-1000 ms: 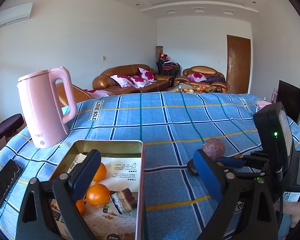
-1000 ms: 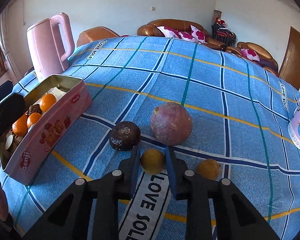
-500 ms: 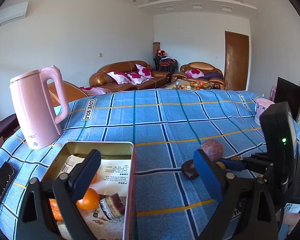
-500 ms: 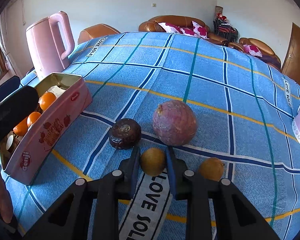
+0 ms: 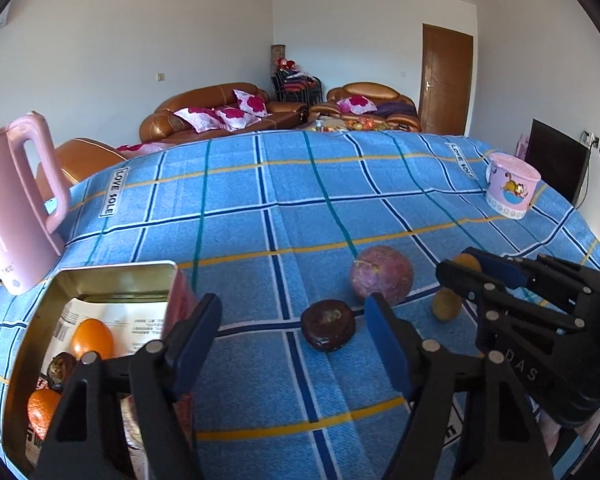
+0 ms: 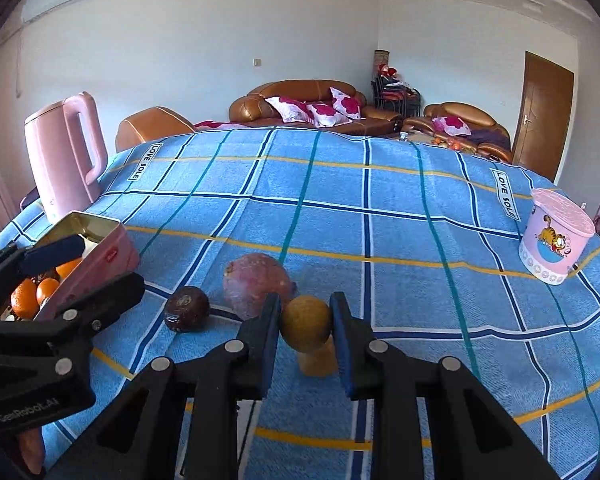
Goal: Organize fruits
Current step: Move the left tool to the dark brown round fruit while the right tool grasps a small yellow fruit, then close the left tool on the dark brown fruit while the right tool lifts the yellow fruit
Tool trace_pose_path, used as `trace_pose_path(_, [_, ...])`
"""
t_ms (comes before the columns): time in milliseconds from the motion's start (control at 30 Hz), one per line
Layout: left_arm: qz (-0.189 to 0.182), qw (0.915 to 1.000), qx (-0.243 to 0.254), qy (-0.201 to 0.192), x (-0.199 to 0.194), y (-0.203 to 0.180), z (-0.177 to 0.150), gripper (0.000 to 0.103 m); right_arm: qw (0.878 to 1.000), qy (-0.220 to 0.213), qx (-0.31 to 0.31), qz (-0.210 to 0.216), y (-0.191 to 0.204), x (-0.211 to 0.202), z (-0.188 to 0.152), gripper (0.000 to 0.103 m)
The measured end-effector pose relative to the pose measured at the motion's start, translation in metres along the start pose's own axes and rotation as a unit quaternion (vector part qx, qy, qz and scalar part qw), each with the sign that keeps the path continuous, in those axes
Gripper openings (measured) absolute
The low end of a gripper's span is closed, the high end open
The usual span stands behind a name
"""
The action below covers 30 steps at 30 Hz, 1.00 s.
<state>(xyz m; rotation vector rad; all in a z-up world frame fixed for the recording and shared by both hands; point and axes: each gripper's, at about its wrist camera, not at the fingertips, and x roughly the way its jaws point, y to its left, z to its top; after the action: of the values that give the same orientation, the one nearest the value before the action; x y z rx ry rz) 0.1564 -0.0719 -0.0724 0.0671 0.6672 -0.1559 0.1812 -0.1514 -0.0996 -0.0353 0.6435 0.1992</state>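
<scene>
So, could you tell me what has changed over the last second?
The right gripper, already shut on the small yellow fruit, has lifted it off the cloth; the other yellow fruit stays down. The left gripper, still open, swung from above the tin toward the dark fruit. The purple fruit stayed.

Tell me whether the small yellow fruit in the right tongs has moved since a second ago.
Yes. The small yellow fruit has gone up: it lay beside the second yellow fruit on the blue cloth, and now hangs above it.
</scene>
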Motion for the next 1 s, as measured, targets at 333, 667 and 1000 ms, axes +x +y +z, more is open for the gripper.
trace_pose_path(333, [-0.042,0.9952,-0.014,0.088,0.047,-0.007,0.001,0.045,1.0,0.008,0.01,0.022,-0.006,0.003,-0.001,0.027])
trace_pose_path(667, [-0.052,0.9967,-0.022,0.058,0.034,-0.003,0.001,0.039,0.999,-0.003,0.0,0.041,-0.003,-0.001,-0.001,0.027])
trace_pose_path(1000, [-0.03,0.9994,-0.014,0.005,0.015,-0.003,0.002,0.039,0.998,-0.033,-0.013,0.046,0.003,-0.013,-0.002,0.027])
